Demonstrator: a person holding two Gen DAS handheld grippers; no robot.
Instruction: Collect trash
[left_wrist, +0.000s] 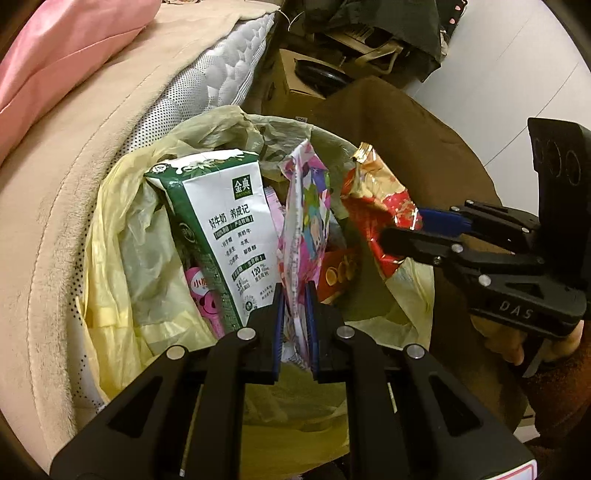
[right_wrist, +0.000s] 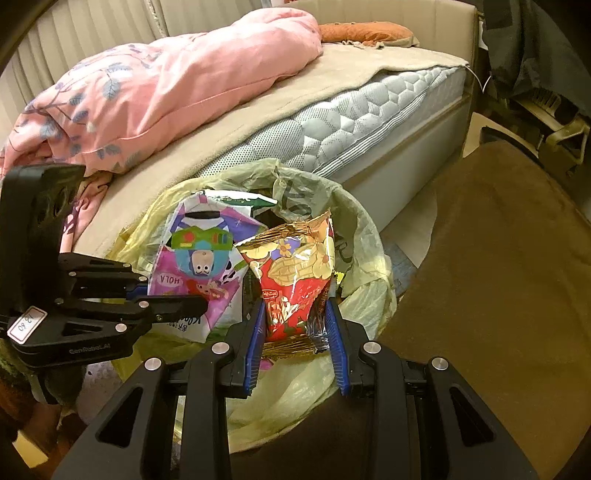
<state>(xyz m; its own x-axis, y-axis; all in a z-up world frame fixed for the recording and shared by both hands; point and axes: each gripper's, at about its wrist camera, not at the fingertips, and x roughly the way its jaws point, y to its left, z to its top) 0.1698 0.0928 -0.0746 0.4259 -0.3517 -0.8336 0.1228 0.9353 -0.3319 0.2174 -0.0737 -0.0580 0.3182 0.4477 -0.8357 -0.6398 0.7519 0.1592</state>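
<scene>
A bin lined with a yellow bag (left_wrist: 110, 221) (right_wrist: 365, 236) stands beside the bed. My left gripper (left_wrist: 294, 295) is shut on a pink cartoon wrapper (left_wrist: 304, 218), held over the bin; it also shows in the right wrist view (right_wrist: 207, 243). My right gripper (right_wrist: 295, 306) is shut on a red and gold snack bag (right_wrist: 295, 269), held over the bin's right side; the bag also shows in the left wrist view (left_wrist: 380, 206). A green and white milk carton (left_wrist: 229, 229) leans inside the bin.
The bed (right_wrist: 332, 110) with a beige blanket and a pink duvet (right_wrist: 166, 85) lies to the left. A brown rug (right_wrist: 498, 240) covers the floor to the right. A cardboard box (left_wrist: 295, 77) and dark clutter stand behind the bin.
</scene>
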